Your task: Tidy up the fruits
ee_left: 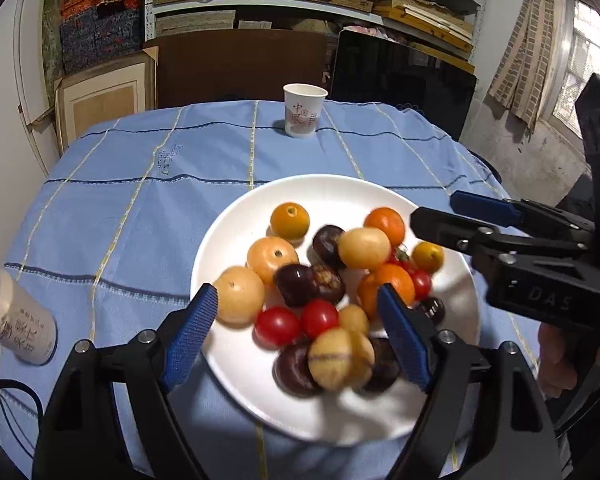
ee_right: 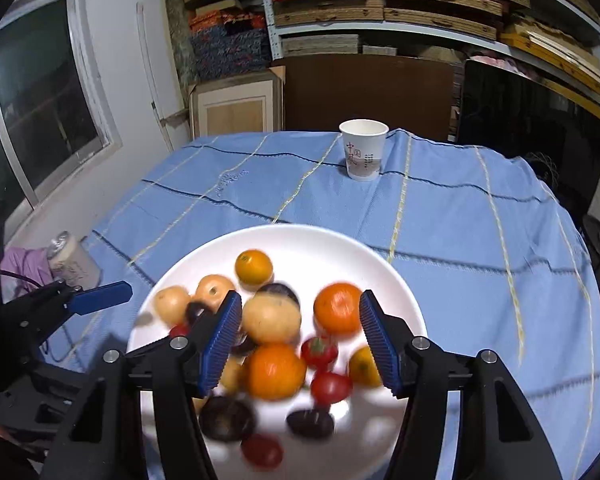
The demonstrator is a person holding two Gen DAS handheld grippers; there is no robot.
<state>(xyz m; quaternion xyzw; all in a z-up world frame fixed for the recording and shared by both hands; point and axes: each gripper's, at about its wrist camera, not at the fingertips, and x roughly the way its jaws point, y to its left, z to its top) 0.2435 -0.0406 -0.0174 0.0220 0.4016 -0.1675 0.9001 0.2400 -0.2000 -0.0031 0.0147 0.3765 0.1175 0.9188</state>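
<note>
A white plate (ee_left: 236, 224) on the blue tablecloth holds several fruits: oranges (ee_left: 385, 225), pale yellow fruits (ee_left: 364, 248), dark purple ones (ee_left: 300, 284) and red cherry tomatoes (ee_left: 278, 325). My left gripper (ee_left: 298, 340) is open and empty, just above the plate's near side. My right gripper (ee_right: 300, 344) is open and empty over the plate (ee_right: 340, 248), with a pale yellow fruit (ee_right: 271, 319) and an orange (ee_right: 338, 307) between its fingers in view. The right gripper also shows in the left wrist view (ee_left: 440, 216), at the plate's right edge.
A white paper cup (ee_left: 303, 110) stands at the table's far side. A pale drink can (ee_left: 16, 316) stands near the left edge, beside purple cloth (ee_right: 20, 260). Shelves of boxes, a brown board and a dark screen stand behind the table.
</note>
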